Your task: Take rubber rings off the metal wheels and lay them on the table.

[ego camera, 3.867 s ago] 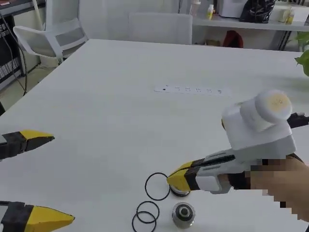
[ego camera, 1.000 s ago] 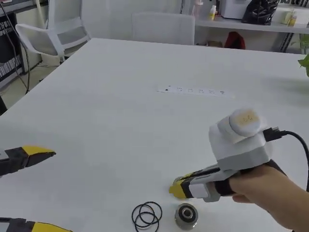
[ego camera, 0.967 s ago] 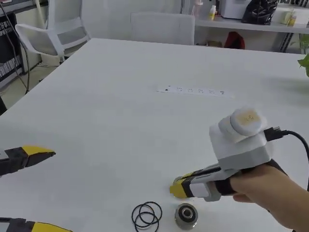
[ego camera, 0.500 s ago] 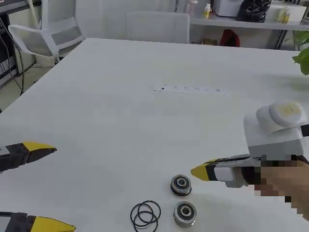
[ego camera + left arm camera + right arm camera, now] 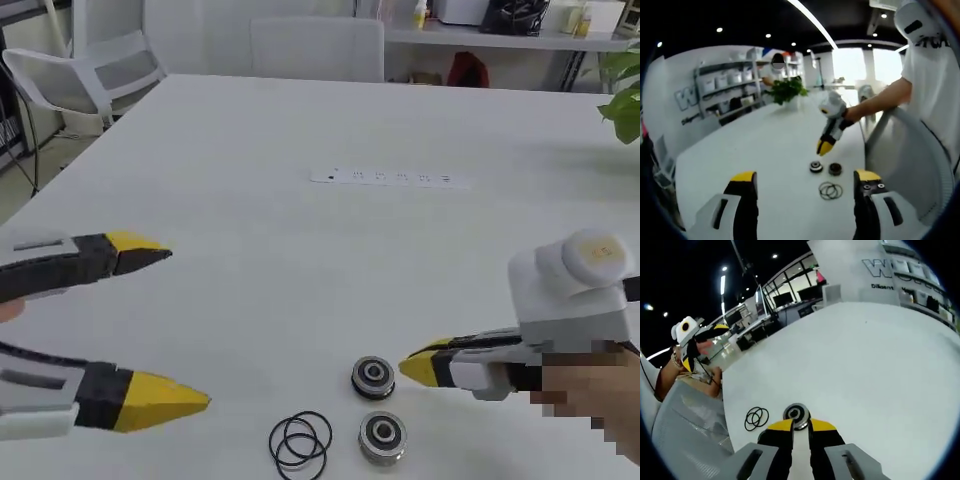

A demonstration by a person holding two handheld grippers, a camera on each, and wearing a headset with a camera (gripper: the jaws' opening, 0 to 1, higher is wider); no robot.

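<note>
Two metal wheels lie near the front edge of the white table point(image 5: 300, 250): one wheel point(image 5: 373, 376) just left of my right gripper's tip, the other wheel point(image 5: 383, 437) nearer to me. A small pile of black rubber rings point(image 5: 300, 440) lies left of the nearer wheel. My right gripper point(image 5: 415, 367) is shut, holds nothing, and points at the farther wheel point(image 5: 796, 413) from a short way off. My left gripper point(image 5: 175, 325) is open and holds nothing, off to the left of the rings point(image 5: 830, 190) and both wheels point(image 5: 816, 166).
A white power strip point(image 5: 388, 178) lies across the middle of the table. White chairs point(image 5: 85, 75) stand at the far left and far side. A green plant point(image 5: 622, 100) is at the right edge, with shelves behind.
My right gripper has drawn back to the right, uncovering the farther wheel. The loose ring now lies in the pile. My left gripper has moved right, farther into view.
</note>
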